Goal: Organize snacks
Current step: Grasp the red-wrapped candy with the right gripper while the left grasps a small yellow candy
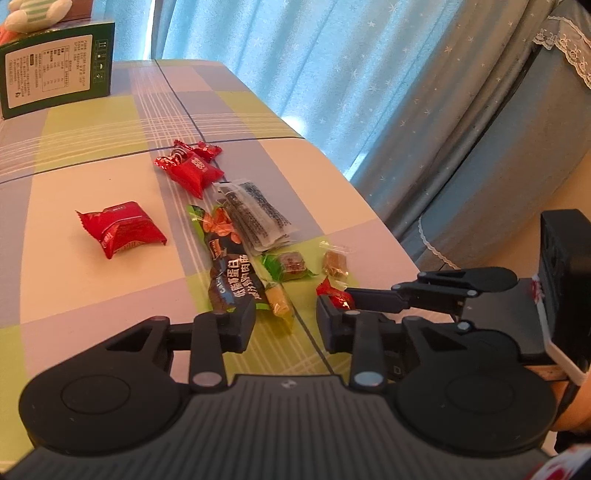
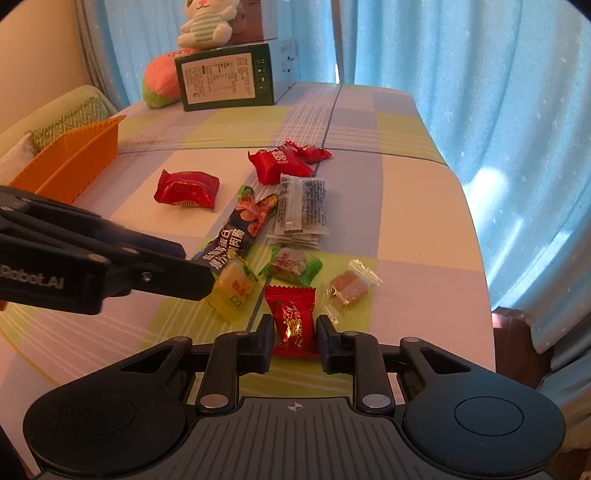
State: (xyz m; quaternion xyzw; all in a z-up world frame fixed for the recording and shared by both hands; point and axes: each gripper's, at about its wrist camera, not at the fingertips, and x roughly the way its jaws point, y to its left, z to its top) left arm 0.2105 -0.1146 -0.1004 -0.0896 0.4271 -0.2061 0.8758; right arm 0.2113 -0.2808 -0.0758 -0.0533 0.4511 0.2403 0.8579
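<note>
1. Orange tray (image 2: 66, 166) sits at the counter's (image 2: 406, 206) left edge, upper left in the right wrist view.
2. Left gripper (image 2: 207, 284) reaches in from the left; its jaws stand around the yellow candy (image 2: 234, 290), grip unclear.
3. Right gripper (image 2: 294, 341), lower centre, has jaws pinching the red candy (image 2: 293, 319) on the counter.

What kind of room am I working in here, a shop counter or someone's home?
Most likely a home, perhaps a bedroom or living room. A checked tablecloth covers the table, blue star-print curtains hang behind it, and a plush toy sits on boxes at the far end. Loose snacks lie scattered, with an orange basket alongside.
</note>
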